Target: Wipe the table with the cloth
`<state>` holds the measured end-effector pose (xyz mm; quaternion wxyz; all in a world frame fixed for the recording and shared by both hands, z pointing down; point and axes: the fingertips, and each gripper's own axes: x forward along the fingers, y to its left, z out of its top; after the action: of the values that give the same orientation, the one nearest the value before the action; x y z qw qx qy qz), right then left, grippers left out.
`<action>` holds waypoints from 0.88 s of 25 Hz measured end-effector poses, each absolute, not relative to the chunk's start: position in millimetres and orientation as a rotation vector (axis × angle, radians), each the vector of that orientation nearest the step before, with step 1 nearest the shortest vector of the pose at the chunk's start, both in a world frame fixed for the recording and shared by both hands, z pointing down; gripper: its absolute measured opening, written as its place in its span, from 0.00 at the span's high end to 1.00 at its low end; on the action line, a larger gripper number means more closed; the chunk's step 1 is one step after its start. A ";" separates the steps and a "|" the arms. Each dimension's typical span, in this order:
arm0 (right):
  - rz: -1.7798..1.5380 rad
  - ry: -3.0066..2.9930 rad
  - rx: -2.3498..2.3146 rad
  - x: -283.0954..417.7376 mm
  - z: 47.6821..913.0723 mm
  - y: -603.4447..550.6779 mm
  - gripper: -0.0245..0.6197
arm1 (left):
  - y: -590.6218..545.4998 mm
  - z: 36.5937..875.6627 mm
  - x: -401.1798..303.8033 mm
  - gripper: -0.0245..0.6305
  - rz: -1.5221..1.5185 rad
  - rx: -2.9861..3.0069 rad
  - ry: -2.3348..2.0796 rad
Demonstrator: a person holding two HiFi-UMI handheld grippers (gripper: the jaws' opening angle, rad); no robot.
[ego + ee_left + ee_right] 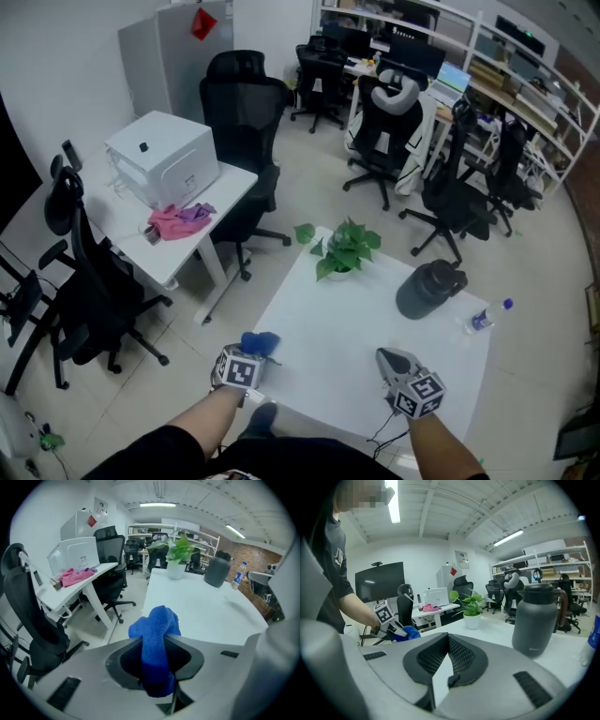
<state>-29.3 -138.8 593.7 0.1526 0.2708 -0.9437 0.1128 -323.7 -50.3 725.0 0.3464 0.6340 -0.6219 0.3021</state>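
Left gripper (249, 356): clamped on the blue cloth (157, 630). The cloth bunches out past my jaw tips at the near left edge of the white table (347, 328). Right gripper (448, 638): jaws together, nothing between them, held over the table's near side.

L claw (251, 356): cloth (262, 343) betw. its jaws, at near-left corner of table (347, 328). R claw (394, 360) over table's near edge, well right of L claw. Ahead of L claw, at table's far side: plant (342, 249). Ahead of R claw: jug (429, 287), w/ bottle (486, 318) right of jug, at table's right edge. Far left of L claw, off the table: desk (127, 220), w/ printer (164, 157) on it & rag (180, 220) on desk beside printer. Beyond plant & jug, on floor: chairs (450, 202).
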 end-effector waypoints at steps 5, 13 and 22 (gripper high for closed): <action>0.343 -2.703 0.910 12.8 587.1 -147.9 0.96 | -94.5 687.7 -253.3 0.82 0.723 1.837 -1.509; 0.377 -2.661 1.138 99.6 583.2 -149.5 0.96 | -161.5 659.1 -102.4 0.82 0.584 2.130 -1.179; 0.433 -2.590 1.295 177.4 593.6 -128.0 0.96 | -192.5 678.1 31.1 0.82 0.801 2.284 -0.937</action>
<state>177.4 -128.0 593.6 0.1068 0.4399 -0.8795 0.1470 31.1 -192.5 678.1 0.2695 0.8475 -0.3476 0.2973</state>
